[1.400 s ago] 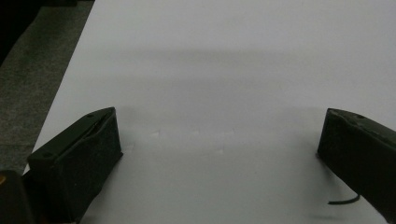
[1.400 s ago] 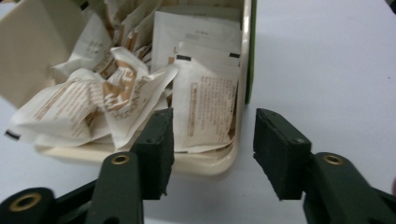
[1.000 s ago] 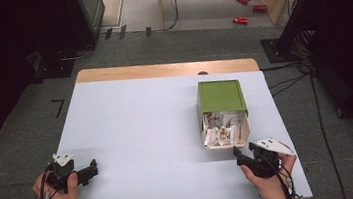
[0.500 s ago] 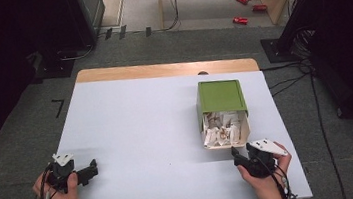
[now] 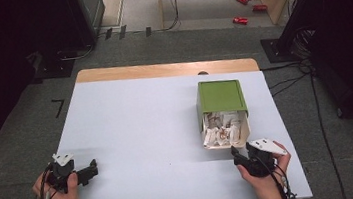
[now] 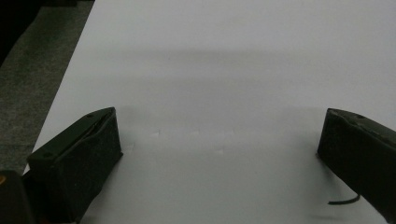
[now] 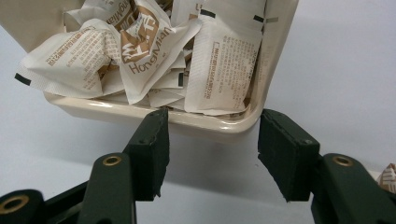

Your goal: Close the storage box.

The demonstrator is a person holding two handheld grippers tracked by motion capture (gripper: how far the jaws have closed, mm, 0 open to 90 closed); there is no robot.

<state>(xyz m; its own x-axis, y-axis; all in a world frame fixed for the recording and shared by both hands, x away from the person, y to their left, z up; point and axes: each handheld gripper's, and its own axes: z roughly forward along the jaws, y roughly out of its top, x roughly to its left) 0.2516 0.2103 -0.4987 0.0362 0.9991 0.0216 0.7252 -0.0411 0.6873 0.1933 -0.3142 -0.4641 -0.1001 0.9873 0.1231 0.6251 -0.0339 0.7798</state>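
Drawer (image 7: 219, 123) w/ sachets (image 7: 140, 51) pulled from green box (image 5: 221, 96), right claw (image 7: 212, 154) open at rim

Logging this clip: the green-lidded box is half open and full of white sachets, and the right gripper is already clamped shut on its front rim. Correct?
Not quite. In the right gripper view the right gripper is open, its jaws spread just below the box's cream front rim and not closed on it. The rest holds: the high view shows the green lid slid partly back and white sachets filling the box.
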